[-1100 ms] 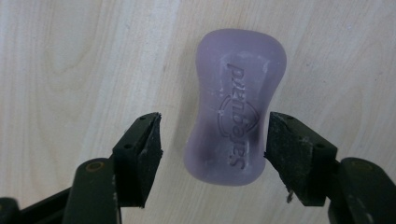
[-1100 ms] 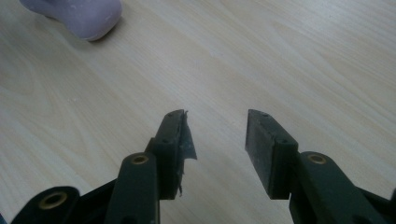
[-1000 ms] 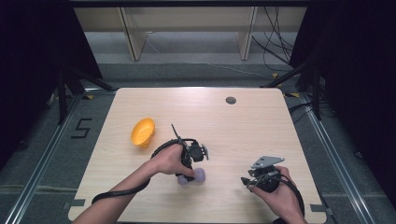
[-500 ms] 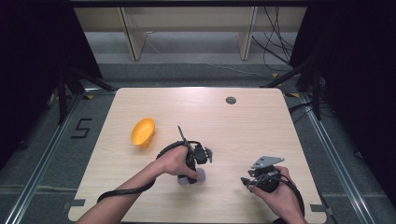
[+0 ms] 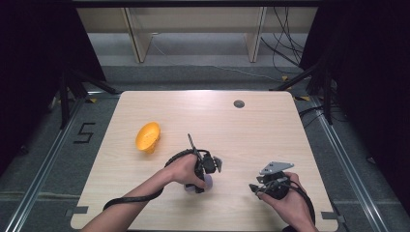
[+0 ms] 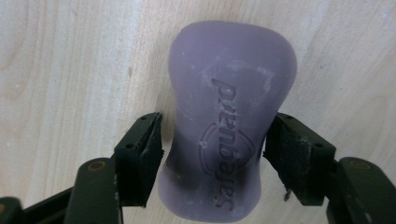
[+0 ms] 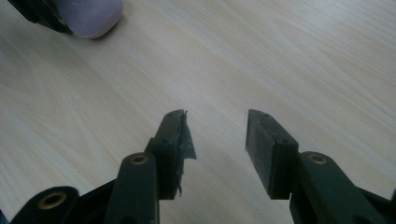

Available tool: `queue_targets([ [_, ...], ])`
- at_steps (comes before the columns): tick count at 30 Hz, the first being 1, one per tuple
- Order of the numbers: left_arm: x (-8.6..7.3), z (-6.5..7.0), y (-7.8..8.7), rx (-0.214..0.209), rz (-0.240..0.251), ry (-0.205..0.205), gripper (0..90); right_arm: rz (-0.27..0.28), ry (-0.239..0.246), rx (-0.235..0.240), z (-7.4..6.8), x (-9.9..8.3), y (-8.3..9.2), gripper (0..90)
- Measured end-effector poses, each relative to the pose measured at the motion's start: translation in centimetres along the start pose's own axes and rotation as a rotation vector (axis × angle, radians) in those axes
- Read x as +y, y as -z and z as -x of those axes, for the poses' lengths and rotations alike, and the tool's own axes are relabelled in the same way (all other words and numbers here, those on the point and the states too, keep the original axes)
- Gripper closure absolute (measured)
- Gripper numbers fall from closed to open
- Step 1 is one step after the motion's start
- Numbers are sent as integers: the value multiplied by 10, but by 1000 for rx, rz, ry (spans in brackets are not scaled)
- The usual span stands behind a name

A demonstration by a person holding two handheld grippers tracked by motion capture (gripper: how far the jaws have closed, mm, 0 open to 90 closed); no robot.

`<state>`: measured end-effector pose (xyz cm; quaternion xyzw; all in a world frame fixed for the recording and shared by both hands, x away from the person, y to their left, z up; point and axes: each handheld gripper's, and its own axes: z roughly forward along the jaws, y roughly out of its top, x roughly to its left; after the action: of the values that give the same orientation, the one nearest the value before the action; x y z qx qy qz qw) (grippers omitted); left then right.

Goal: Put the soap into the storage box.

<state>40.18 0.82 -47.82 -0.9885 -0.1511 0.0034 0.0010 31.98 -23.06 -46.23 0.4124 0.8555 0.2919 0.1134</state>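
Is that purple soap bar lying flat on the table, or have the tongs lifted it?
Lying flat. The soap bar rests face-up on the table, lettering showing, between the left tongs, whose jaws have just been closing; slim gaps remain each side.

thing: purple soap bar (image 6: 231, 126), waisted shape, kinda scuffed, "Safeguard" pressed into the top face
pose: lying flat on the wood, long axis running straight away from the jaws
spot: its near half sits between the two jaws, far end sticking out past the tips
contact: small gap on each side, pads not pressing
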Motion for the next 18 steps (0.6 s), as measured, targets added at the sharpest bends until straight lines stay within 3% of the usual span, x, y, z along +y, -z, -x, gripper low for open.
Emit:
queue_targets([
  [12, 0, 0, -2, -7, -4, 22, 426, -3, -2, 0, 0, 0, 0, 578],
  [18, 1, 2, -1, -13, -19, 67, 466, -2, -2, 0, 0, 0, 0, 577],
])
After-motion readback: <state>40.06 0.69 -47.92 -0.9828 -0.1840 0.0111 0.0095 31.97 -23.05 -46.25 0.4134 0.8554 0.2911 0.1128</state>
